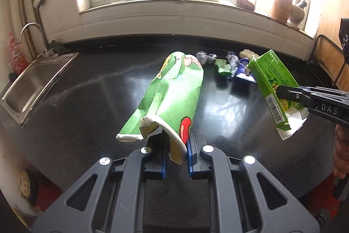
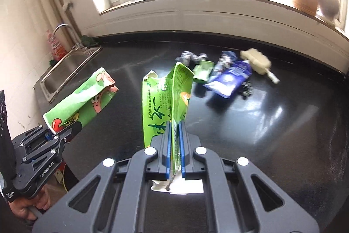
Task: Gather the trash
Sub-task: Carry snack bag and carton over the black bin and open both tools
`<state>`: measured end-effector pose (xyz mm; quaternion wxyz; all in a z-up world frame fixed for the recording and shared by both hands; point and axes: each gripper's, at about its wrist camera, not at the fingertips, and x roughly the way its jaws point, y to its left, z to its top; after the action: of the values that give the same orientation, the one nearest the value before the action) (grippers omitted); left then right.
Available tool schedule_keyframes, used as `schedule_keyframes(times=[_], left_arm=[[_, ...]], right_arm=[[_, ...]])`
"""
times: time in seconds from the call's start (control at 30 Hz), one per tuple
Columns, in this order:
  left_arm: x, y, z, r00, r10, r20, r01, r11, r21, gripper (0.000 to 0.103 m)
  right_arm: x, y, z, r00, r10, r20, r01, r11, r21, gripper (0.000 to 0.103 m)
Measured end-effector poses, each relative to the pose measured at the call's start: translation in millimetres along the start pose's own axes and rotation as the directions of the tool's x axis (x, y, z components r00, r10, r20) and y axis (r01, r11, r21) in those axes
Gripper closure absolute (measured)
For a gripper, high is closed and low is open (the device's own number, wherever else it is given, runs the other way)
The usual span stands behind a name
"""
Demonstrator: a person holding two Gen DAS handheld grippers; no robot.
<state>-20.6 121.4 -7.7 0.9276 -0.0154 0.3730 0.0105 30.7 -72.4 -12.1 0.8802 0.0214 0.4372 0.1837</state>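
Note:
My left gripper is shut on the rim of a crushed green paper cup with cartoon print, held above the black counter. It also shows in the right wrist view at the left. My right gripper is shut on a flattened green carton with Chinese text, held up over the counter; it shows in the left wrist view at the right. More trash lies at the back of the counter: a blue pouch, a small green box, crumpled foil and an ice-cream bar.
A steel sink with a tap is set in the counter's left end, a red bottle beside it. A windowsill with bottles and jars runs behind. A wooden chair stands at the right.

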Motion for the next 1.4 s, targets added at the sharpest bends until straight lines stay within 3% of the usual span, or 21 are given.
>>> schedule_keyframes(times=[0.1, 0.2, 0.27, 0.43, 0.57, 0.7, 1.13, 1.2, 1.4], left_arm=[[-24, 44, -18, 0.997, 0.075, 0.002, -0.075, 0.995, -0.07, 0.09], [-53, 96, -49, 0.984, 0.178, -0.022, -0.179, 0.971, -0.161, 0.09], [-70, 125, -70, 0.972, 0.232, -0.046, -0.237, 0.949, -0.208, 0.09], [-108, 193, -132, 0.93, 0.342, -0.134, -0.367, 0.869, -0.332, 0.09], [-119, 230, -181, 0.908, 0.357, -0.221, -0.419, 0.814, -0.404, 0.09], [-115, 253, -221, 0.902, 0.324, -0.285, -0.426, 0.78, -0.458, 0.09], [-33, 305, -301, 0.887, 0.164, -0.432, -0.399, 0.745, -0.535, 0.09], [-25, 308, -308, 0.881, 0.157, -0.447, -0.405, 0.738, -0.539, 0.09], [-16, 308, -315, 0.883, 0.135, -0.448, -0.392, 0.739, -0.548, 0.09]], right_arm=[[13, 57, 3, 0.995, 0.1, -0.02, -0.102, 0.99, -0.096, 0.096], [27, 124, 1, 0.975, 0.215, -0.063, -0.223, 0.955, -0.196, 0.096], [35, 169, -3, 0.953, 0.285, -0.102, -0.302, 0.92, -0.249, 0.096], [58, 280, -28, 0.869, 0.43, -0.242, -0.492, 0.795, -0.354, 0.096], [75, 345, -55, 0.816, 0.467, -0.34, -0.575, 0.712, -0.403, 0.096], [93, 390, -84, 0.778, 0.465, -0.423, -0.622, 0.665, -0.413, 0.096], [185, 440, -140, 0.781, 0.287, -0.554, -0.573, 0.682, -0.455, 0.096], [195, 443, -144, 0.783, 0.265, -0.564, -0.562, 0.689, -0.458, 0.096], [218, 446, -148, 0.773, 0.235, -0.589, -0.552, 0.707, -0.442, 0.096]])
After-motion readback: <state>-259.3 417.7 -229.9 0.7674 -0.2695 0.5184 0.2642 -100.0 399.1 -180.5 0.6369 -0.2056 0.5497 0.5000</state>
